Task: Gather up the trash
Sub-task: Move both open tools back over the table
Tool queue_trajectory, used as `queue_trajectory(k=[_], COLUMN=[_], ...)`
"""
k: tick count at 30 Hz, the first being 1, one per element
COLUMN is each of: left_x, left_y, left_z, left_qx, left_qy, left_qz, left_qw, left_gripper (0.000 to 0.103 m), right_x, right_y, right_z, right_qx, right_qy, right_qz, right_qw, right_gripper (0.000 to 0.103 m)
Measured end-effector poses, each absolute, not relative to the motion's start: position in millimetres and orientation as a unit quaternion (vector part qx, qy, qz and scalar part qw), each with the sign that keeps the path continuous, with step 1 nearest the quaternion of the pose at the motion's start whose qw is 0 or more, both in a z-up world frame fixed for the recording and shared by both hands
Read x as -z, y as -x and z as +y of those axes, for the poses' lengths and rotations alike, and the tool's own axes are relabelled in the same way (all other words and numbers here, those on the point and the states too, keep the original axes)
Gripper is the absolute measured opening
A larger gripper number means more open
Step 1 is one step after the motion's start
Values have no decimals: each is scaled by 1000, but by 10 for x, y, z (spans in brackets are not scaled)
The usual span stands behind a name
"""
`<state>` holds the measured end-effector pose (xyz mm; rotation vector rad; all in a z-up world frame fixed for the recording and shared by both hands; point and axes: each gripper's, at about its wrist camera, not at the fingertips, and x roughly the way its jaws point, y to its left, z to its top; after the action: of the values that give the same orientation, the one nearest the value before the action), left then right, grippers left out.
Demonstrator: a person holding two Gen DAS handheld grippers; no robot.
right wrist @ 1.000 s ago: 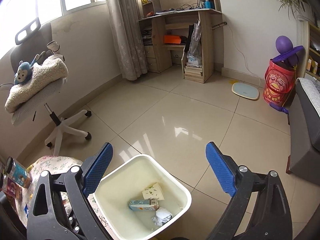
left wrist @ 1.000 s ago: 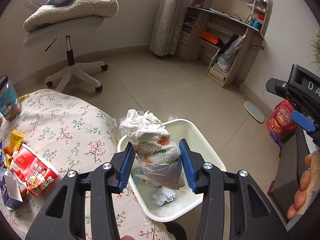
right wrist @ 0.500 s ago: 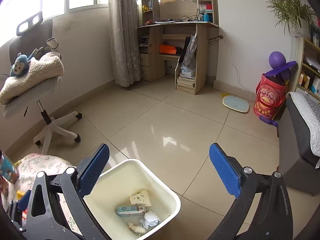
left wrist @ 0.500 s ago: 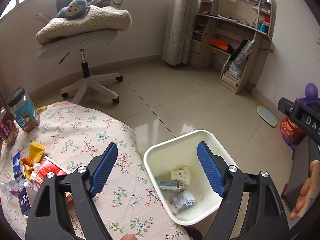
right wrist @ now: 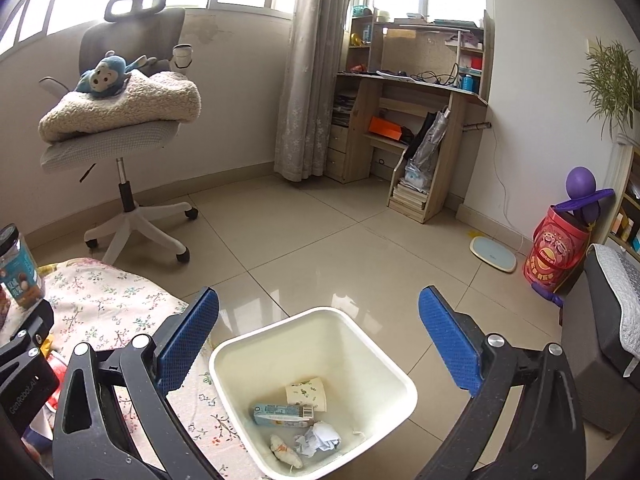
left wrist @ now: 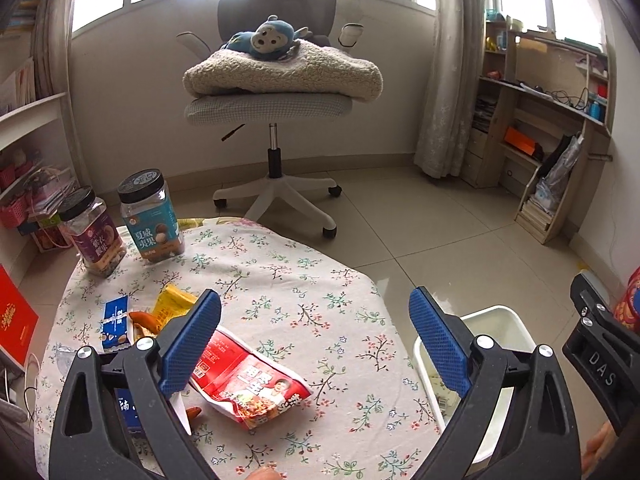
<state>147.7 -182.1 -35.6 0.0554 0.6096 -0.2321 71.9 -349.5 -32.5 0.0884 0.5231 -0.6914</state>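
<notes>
My left gripper (left wrist: pixel 314 342) is open and empty above the floral-cloth table (left wrist: pixel 280 280). A red snack wrapper (left wrist: pixel 250 386) lies on the cloth just below its left finger. A yellow wrapper (left wrist: pixel 172 306), a blue packet (left wrist: pixel 116 322) and other scraps lie further left. The white trash bin (left wrist: pixel 496 320) stands at the table's right edge. My right gripper (right wrist: pixel 318 342) is open and empty above the bin (right wrist: pixel 248 346), which holds a paper cup (right wrist: pixel 306 394), a small carton (right wrist: pixel 282 415), crumpled paper (right wrist: pixel 320 438) and a wad (right wrist: pixel 285 452).
Two snack jars (left wrist: pixel 150 216) stand at the table's far left. An office chair (left wrist: pixel 276 108) with a blanket and a toy monkey stands beyond the table. A wooden desk (right wrist: pixel 416 120), a red bucket (right wrist: pixel 558 256) and a grey seat (right wrist: pixel 612 300) line the right side.
My left gripper opened and dropped the wrapped wad into the bin, then swung left from over the bin to over the table. The right gripper stayed open above the bin.
</notes>
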Motion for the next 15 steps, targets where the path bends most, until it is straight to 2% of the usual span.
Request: queue_trajectory(k=[15], left_x=[429], left_y=[-1609], left_z=[-948], left_qx=[37], left_qy=[-5], left_qz=[325], left_qw=[945], left_gripper=[92], right_x=[368], right_y=[-1140], right_z=[-2673], right_qx=[262], right_qy=[-18], right_qz=[278], right_qw=[924], right_gripper=[96])
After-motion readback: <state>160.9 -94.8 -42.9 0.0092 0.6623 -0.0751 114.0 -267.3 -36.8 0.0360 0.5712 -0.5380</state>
